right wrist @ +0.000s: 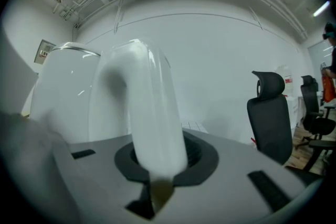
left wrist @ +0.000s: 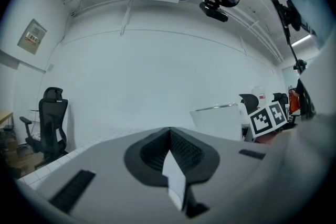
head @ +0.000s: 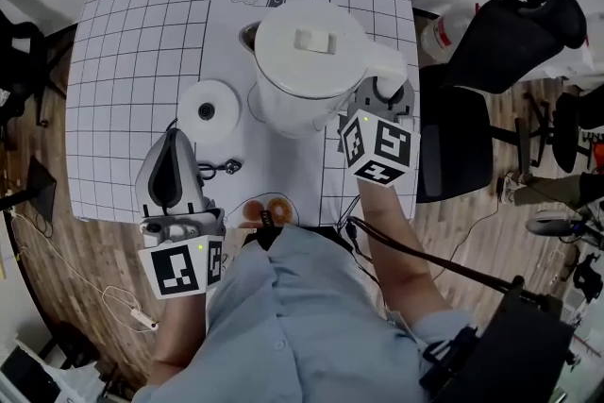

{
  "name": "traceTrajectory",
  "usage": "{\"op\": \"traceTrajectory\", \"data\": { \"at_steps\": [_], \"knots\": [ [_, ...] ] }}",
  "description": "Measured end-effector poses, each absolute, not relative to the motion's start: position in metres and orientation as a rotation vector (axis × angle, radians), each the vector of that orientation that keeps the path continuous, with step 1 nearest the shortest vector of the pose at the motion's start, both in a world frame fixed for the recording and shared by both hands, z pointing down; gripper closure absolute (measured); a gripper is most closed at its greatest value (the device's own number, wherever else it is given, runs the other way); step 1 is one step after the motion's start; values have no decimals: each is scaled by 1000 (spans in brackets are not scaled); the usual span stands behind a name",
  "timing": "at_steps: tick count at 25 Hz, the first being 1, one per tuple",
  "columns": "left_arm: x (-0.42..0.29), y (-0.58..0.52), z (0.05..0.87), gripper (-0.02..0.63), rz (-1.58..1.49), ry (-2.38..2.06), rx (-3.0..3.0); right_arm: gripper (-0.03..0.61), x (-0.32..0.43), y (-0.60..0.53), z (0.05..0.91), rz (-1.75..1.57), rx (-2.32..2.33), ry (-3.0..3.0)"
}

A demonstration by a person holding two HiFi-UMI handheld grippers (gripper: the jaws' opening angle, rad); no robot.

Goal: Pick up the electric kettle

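The white electric kettle point(head: 307, 61) is at the middle of the table, to the right of its round white base point(head: 208, 110) and not on it. My right gripper point(head: 382, 94) reaches in from the near right and is shut on the kettle's handle point(head: 385, 63). In the right gripper view the curved white handle point(right wrist: 149, 113) fills the space between the jaws, with the kettle body point(right wrist: 63, 97) to its left. My left gripper point(head: 173, 146) hovers over the table's near left part, shut and holding nothing. In the left gripper view its jaws meet at the gripper point(left wrist: 170, 139), and the kettle point(left wrist: 220, 120) stands off to the right.
A white tablecloth with a black grid point(head: 142, 33) covers the table. The base's black cable point(head: 222, 168) lies near the front edge. A brown-rimmed cup point(head: 248, 35) peeks out behind the kettle. A black office chair point(head: 491, 61) stands right of the table.
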State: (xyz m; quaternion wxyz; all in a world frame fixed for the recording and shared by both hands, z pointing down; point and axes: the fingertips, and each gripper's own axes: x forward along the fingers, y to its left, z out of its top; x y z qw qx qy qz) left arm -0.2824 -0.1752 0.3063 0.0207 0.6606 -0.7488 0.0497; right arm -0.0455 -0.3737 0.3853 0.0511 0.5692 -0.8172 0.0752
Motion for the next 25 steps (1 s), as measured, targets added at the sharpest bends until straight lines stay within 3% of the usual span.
{"op": "traceTrajectory", "data": {
  "at_steps": [25],
  "knots": [
    [-261, -213, 342, 614, 287, -2222, 2034, 525, -24, -373, 441, 197, 1750, -2558]
  ]
}}
